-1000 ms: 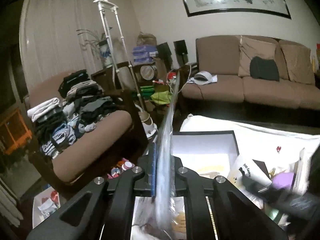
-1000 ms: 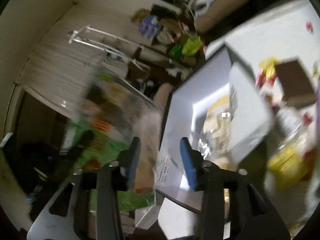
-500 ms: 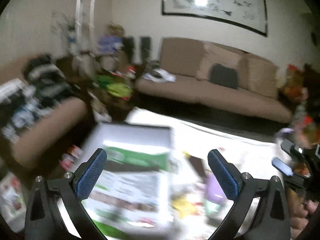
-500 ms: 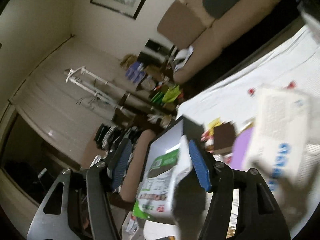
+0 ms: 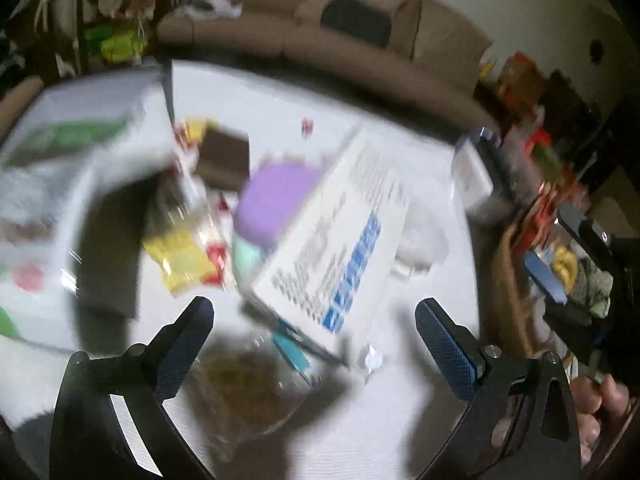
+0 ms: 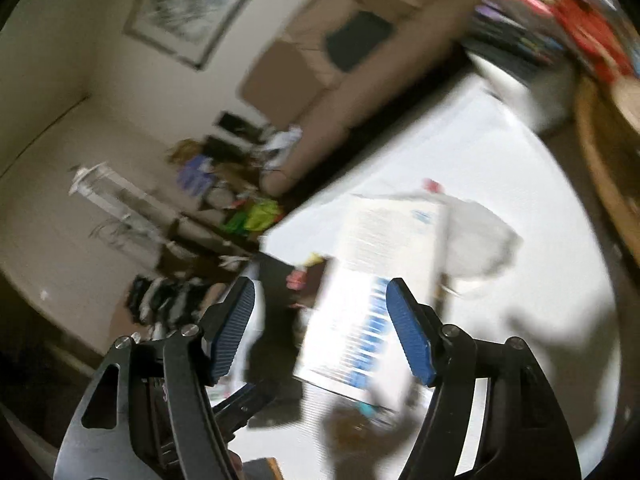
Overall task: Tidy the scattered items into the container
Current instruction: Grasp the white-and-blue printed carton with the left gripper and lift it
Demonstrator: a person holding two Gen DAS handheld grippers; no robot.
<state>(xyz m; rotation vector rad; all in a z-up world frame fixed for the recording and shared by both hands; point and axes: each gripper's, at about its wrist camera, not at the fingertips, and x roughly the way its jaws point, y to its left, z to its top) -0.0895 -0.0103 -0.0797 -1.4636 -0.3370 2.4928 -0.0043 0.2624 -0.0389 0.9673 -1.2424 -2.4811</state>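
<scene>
My left gripper (image 5: 314, 318) stands wide open and empty, tilted down over the white-covered table (image 5: 360, 432). Just beyond its tips lie a white box with blue print (image 5: 340, 248), a clear bag of brown bits (image 5: 248, 380), a yellow packet (image 5: 184, 256), a purple item (image 5: 276, 196) and a brown square (image 5: 222, 156). The white container (image 5: 152, 92) at the left holds a green and white package (image 5: 68, 132). My right gripper (image 6: 320, 320) has its jaws opening, with nothing pressed between them; the white box with blue print (image 6: 372, 288) lies beyond. It also shows at the right edge, right gripper (image 5: 556, 256).
A brown sofa (image 5: 304, 36) runs behind the table. Cluttered shelves and red items (image 5: 536, 148) crowd the right side. A hand (image 5: 596, 400) shows at the lower right. A white crumpled bag (image 6: 480, 240) lies past the box. Both views are blurred.
My left gripper let go of the thin clear packet, opened wide and tipped down toward the table. The right gripper swung right away from the container, its jaws spreading.
</scene>
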